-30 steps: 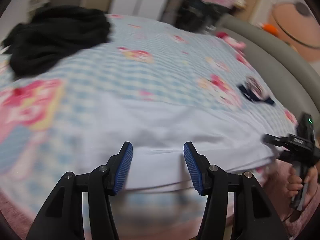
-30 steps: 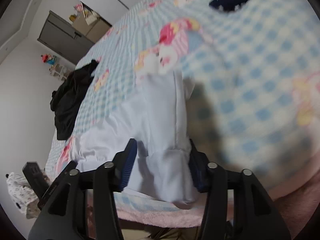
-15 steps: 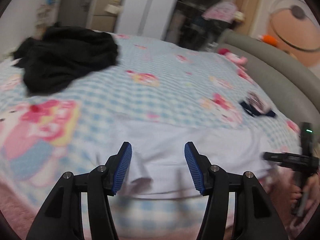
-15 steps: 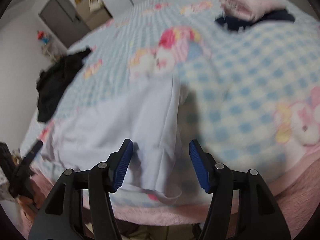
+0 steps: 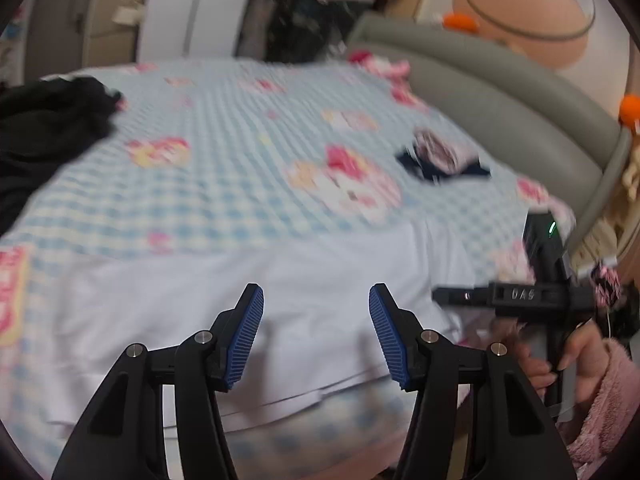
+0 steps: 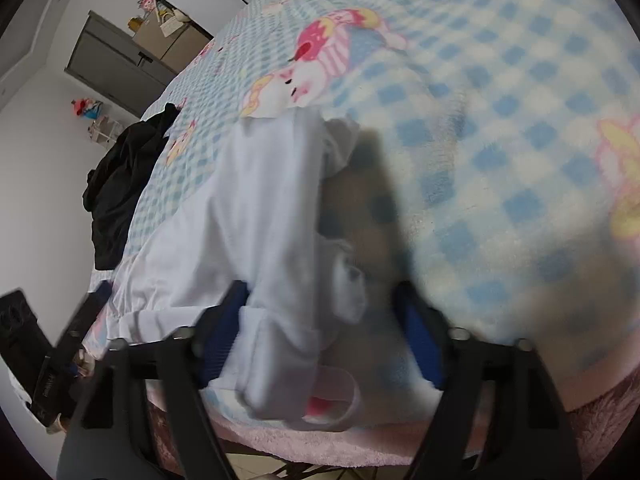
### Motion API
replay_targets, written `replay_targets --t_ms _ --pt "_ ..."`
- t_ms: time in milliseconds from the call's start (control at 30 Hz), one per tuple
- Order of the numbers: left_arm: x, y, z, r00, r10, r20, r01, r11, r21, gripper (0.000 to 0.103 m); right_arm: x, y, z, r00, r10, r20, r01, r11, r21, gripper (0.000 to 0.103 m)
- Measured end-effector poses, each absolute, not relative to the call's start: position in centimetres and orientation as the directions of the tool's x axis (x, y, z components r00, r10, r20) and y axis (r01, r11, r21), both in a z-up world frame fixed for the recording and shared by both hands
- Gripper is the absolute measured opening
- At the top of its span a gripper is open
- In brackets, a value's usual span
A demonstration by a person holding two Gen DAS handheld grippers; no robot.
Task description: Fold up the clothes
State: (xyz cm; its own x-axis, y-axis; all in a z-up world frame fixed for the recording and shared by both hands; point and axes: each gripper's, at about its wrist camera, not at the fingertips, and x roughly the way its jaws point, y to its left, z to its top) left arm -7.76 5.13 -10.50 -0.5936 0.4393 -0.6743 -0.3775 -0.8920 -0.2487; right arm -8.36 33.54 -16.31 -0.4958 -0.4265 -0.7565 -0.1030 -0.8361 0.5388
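Observation:
A white garment (image 5: 200,304) lies stretched along the near edge of the bed. My left gripper (image 5: 316,296) hovers above its middle, open, with nothing between the blue pads (image 5: 248,336). In the right wrist view the picture is blurred. There my right gripper (image 6: 322,296) stands low over the bunched right end of the garment (image 6: 260,200). The cloth lies between the open jaws, against the left pad and apart from the right one. A hand in a pink fluffy sleeve (image 5: 608,400) holds the right gripper (image 5: 520,296).
The bed carries a blue checked blanket (image 5: 224,184) with cartoon prints. A black pile of clothes (image 5: 44,128) sits at its far left. A small dark blue and pink item (image 5: 440,156) lies near the grey padded headboard (image 5: 500,92). Cupboards stand behind.
My left gripper has moved to the right along the garment, so the black pile slid to the picture's left edge. My right gripper has sunk closer over the garment's end.

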Motion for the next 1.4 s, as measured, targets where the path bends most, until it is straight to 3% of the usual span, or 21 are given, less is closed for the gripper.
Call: replay_targets --t_ms 33,133,233,367,600,800,867,933,967,1133,1267,1400 --pt "-8.1 5.9 -11.5 -0.571 0.422 -0.704 -0.377 -0.897 -0.232 0.057 -8.2 33.3 -15.7 -0.510 -0.410 -0.756 -0.093 -0.848 0.522 0.045" --pt "-7.1 5.8 -12.7 -0.551 0.501 -0.667 -0.398 -0.861 -0.317 0.062 -7.9 32.4 -13.6 -0.542 -0.350 -0.764 -0.063 -0.889 0.453 0.028" --pt "-6.4 5.1 -12.5 -0.556 0.506 -0.659 -0.385 -0.860 -0.335 0.063 -7.8 30.9 -11.5 -0.559 -0.295 -0.775 -0.032 -0.926 0.376 0.019" --pt "-6.7 2.7 -12.5 -0.573 0.516 -0.637 -0.338 -0.856 -0.390 0.063 -7.9 27.7 -8.5 -0.601 -0.299 -0.741 0.058 -0.941 0.332 0.018" --pt "-8.2 -3.0 -12.0 -0.608 0.592 -0.529 -0.229 -0.769 -0.598 0.063 -9.1 20.1 -6.6 -0.572 -0.384 -0.725 0.251 -0.923 0.291 0.018" --pt "-9.5 -4.6 -13.0 -0.527 0.737 -0.424 -0.239 -0.607 -0.758 0.063 -10.3 15.5 -11.6 -0.427 -0.431 -0.795 0.321 -0.894 0.313 0.027" --pt "-9.7 -4.2 -13.4 -0.496 0.761 -0.418 -0.241 -0.583 -0.776 0.063 -9.8 14.9 -12.1 -0.419 -0.451 -0.788 0.335 -0.883 0.327 0.035" --pt "-9.7 -3.3 -13.6 -0.495 0.744 -0.449 -0.245 -0.615 -0.749 0.063 -9.2 14.6 -11.8 -0.416 -0.466 -0.781 0.362 -0.873 0.328 0.053" --pt "-9.7 -2.9 -13.6 -0.499 0.731 -0.465 -0.247 -0.635 -0.732 0.063 -8.9 14.4 -11.5 -0.411 -0.475 -0.778 0.379 -0.865 0.328 0.056" --pt "-9.7 -1.4 -13.4 -0.517 0.671 -0.531 -0.256 -0.713 -0.653 0.060 -6.5 16.3 -8.7 -0.463 -0.476 -0.747 0.423 -0.860 0.286 0.059" --pt "-9.4 -1.2 -13.3 -0.527 0.659 -0.536 -0.262 -0.726 -0.636 0.060 -5.8 21.9 -7.4 -0.605 -0.395 -0.692 0.256 -0.919 0.300 0.059" --pt "-9.2 -1.9 -13.3 -0.505 0.729 -0.463 -0.281 -0.646 -0.710 0.060 -7.8 25.4 -10.2 -0.578 -0.268 -0.771 0.053 -0.955 0.293 0.058"
